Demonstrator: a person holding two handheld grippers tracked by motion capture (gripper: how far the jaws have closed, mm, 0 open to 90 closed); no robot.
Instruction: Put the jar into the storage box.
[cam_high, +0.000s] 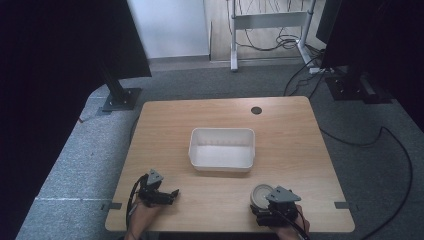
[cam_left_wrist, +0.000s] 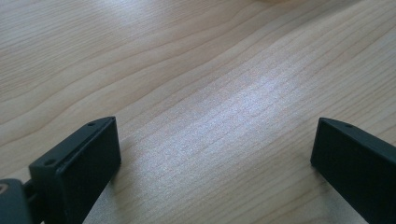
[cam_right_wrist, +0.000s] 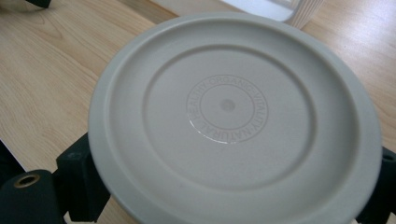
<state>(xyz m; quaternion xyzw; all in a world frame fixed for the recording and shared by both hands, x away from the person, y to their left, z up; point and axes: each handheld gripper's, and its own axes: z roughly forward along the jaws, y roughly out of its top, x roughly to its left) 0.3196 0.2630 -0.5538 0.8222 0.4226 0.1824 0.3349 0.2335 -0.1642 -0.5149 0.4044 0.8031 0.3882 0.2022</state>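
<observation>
A round off-white lid (cam_right_wrist: 229, 107) with raised lettering in a ring at its centre tops a low container (cam_high: 260, 194) near the table's front right edge. My right gripper (cam_right_wrist: 233, 186) has a black jaw against each side of it, just under the lid's rim, and is shut on it. My left gripper (cam_high: 172, 194) rests low at the front left, its jaws wide apart. Between the left gripper's fingers (cam_left_wrist: 84, 158) lies bare wood. An empty white rectangular tub (cam_high: 222, 131) stands in the middle of the table; its corner (cam_right_wrist: 299, 11) rises just beyond the lid.
The wooden table (cam_high: 290, 135) has a dark cable hole (cam_high: 256, 110) at the back. Grey carpet, black stand bases (cam_high: 120, 97) and loose cables (cam_high: 380, 135) surround it. A white frame (cam_high: 270, 20) stands behind.
</observation>
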